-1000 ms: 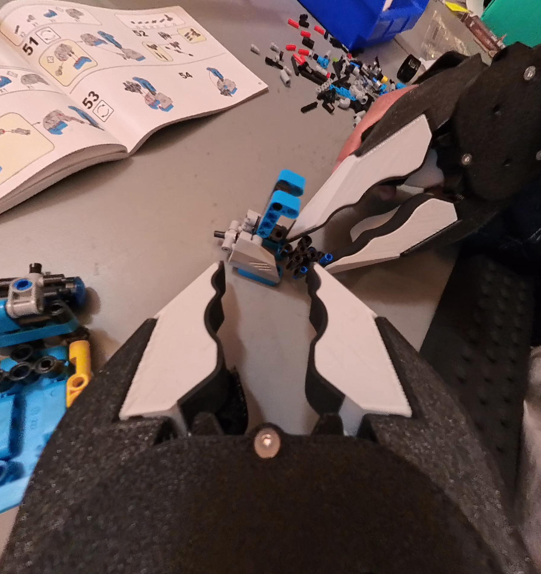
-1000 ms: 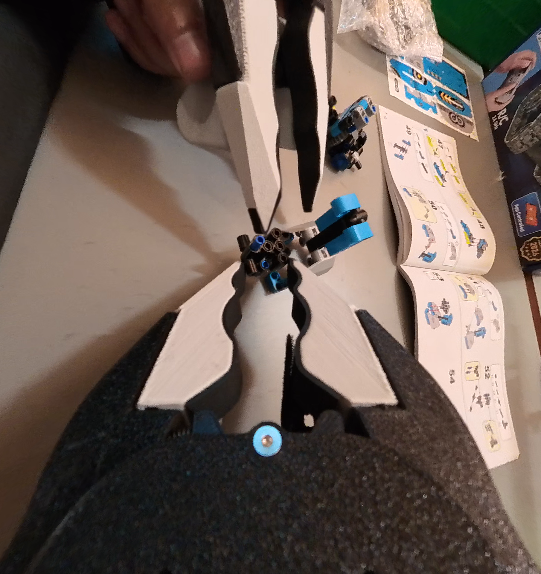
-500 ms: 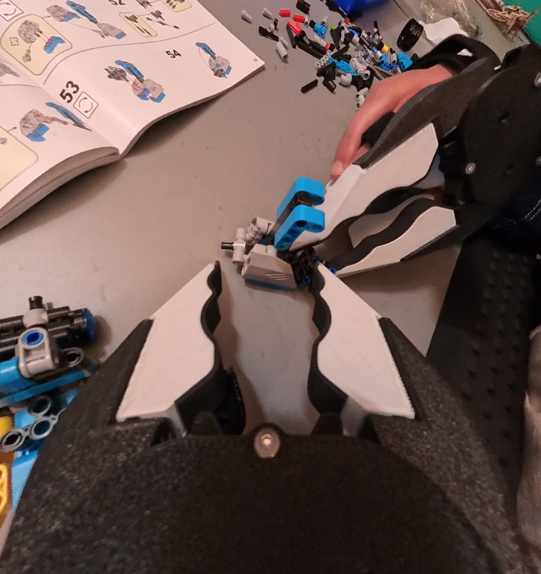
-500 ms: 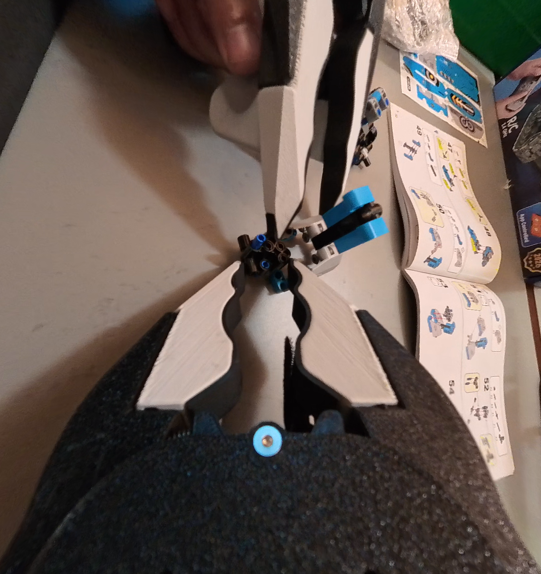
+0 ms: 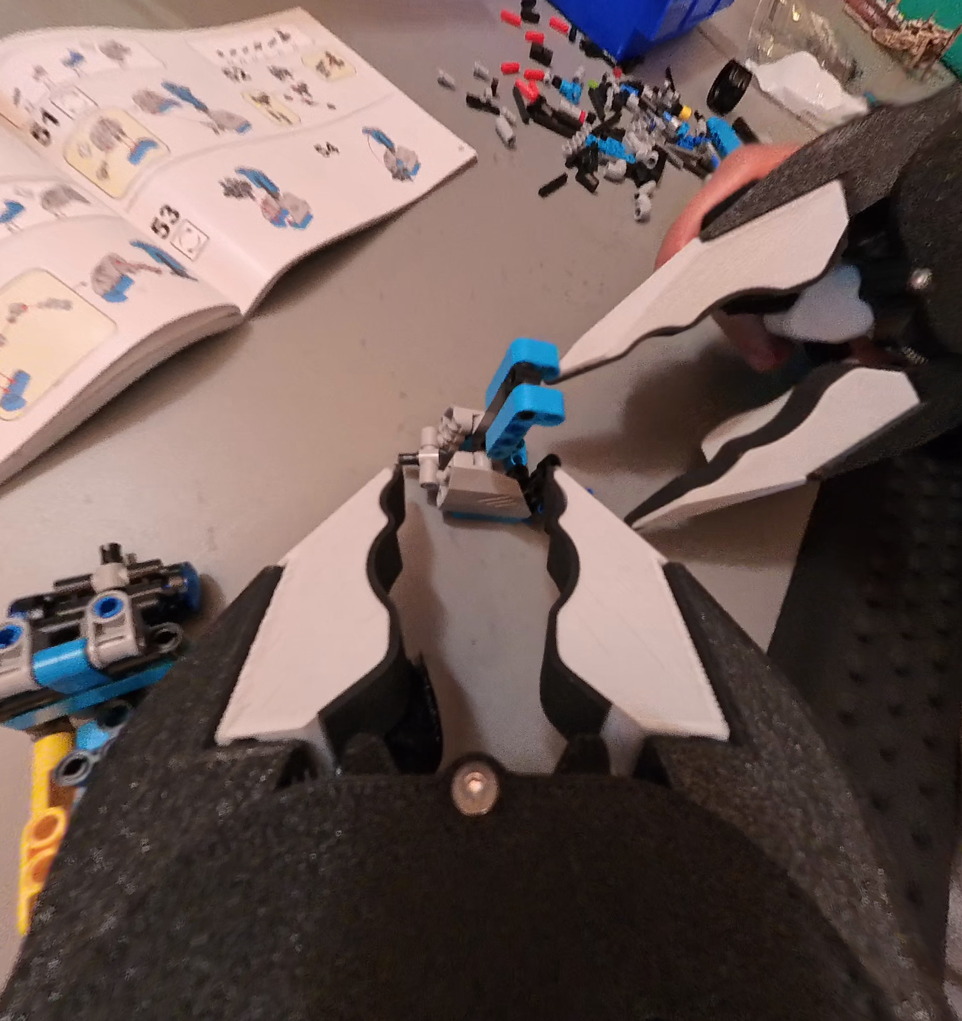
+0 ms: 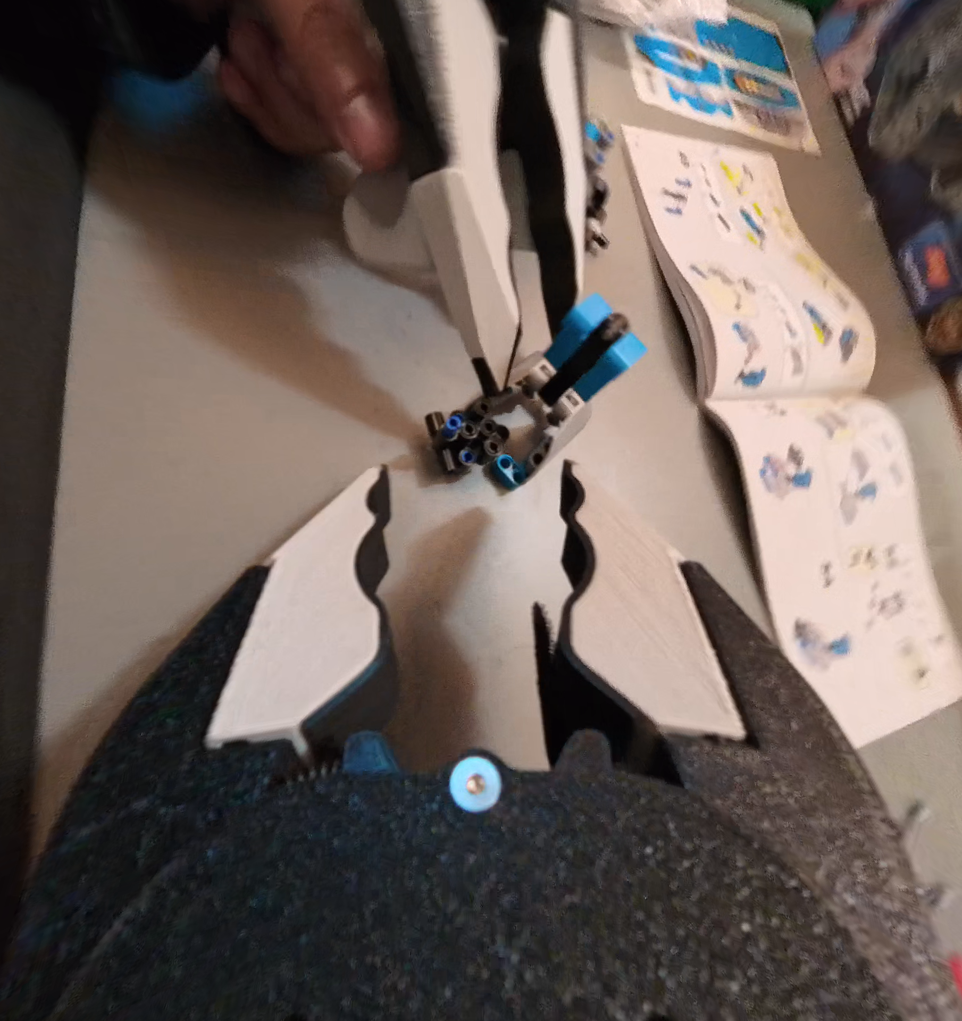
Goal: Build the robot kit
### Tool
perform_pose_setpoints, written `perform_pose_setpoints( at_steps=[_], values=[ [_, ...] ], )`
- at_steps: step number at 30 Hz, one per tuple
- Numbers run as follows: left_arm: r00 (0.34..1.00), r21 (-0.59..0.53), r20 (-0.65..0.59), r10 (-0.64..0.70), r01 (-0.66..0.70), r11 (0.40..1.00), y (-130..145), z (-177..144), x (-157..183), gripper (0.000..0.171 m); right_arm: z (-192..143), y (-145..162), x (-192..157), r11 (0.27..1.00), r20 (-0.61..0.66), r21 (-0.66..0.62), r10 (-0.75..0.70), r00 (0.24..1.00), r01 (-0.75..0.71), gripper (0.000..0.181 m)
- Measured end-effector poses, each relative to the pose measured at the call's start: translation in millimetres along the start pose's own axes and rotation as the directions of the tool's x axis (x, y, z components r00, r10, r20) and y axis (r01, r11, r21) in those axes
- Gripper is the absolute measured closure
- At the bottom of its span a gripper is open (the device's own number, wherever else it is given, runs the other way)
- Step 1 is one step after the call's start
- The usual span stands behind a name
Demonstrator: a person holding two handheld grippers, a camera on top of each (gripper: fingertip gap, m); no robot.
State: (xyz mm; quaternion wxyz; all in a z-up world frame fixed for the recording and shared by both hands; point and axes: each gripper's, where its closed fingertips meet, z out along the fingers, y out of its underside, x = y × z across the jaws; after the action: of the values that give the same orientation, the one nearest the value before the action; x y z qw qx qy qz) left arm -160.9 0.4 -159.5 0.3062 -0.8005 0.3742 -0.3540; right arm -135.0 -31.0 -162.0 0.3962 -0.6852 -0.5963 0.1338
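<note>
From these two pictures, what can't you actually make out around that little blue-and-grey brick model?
- Left wrist view: the small blue-and-grey brick model has its right side hidden behind the left gripper's fingertip.
- Left wrist view: the larger blue, black and yellow brick assembly is cut off by the left edge.
- Right wrist view: motion blur smears the open white instruction booklet.
- Left wrist view: the scattered loose brick pieces are too small to identify.

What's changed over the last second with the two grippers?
The right gripper opened wider, letting go of the small grey, black and blue brick assembly, and backed off slightly. The left gripper stayed open at the assembly; the open instruction booklet stayed put.
</note>
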Motion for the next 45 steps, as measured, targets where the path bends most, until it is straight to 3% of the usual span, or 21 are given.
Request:
perform_pose_setpoints(
  at_steps=[3, 6, 10, 12, 18, 26, 39, 45],
  values=[
    [0.999, 0.033, 0.005, 0.044, -0.044, 0.999, -8.1, -1.3, 3.5, 0.122, -3.2, -1.7, 6.1, 0.957, -0.117, -0.007, 0.287, 0.951, -0.290, 0.116],
    [0.993, -0.019, 0.054, 0.101, -0.100, 0.995, -1.4, 5.6, -2.0, 0.127, 0.6, 2.6, 0.1, 0.873, -0.173, 0.009, 0.482, 0.859, -0.488, 0.132],
    [0.988, -0.022, 0.080, 0.133, -0.132, 0.991, -0.8, 8.9, -0.6, 0.147, 10.6, 1.9, -4.2, 0.821, -0.213, 0.025, 0.562, 0.799, -0.571, 0.133],
    [0.987, -0.020, 0.099, 0.130, -0.128, 0.992, -0.7, 9.0, -0.8, 0.147, 11.4, -6.8, -3.9, 0.807, -0.218, 0.059, 0.585, 0.782, -0.587, 0.134],
    [0.987, -0.023, 0.094, 0.128, -0.126, 0.992, 1.9, 7.3, 2.1, 0.149, 17.5, -6.7, 1.4, 0.849, -0.292, 0.034, 0.513, 0.807, -0.527, 0.157],
    [0.993, -0.012, 0.048, 0.104, -0.103, 0.995, 2.3, 6.8, 4.0, 0.152, 14.6, -4.9, -1.4, 0.953, -0.305, -0.042, 0.275, 0.912, -0.301, 0.160],
    [0.993, -0.010, 0.045, 0.108, -0.107, 0.994, 2.4, 6.1, 4.0, 0.152, 11.9, -4.2, 4.4, 0.956, -0.326, -0.104, 0.226, 0.918, -0.273, 0.151],
    [0.995, -0.008, 0.035, 0.091, -0.091, 0.996, 2.0, 6.2, 3.3, 0.153, 5.1, -8.3, -10.4, 0.992, -0.328, -0.116, 0.013, 0.945, -0.054, 0.144]
  ],
)
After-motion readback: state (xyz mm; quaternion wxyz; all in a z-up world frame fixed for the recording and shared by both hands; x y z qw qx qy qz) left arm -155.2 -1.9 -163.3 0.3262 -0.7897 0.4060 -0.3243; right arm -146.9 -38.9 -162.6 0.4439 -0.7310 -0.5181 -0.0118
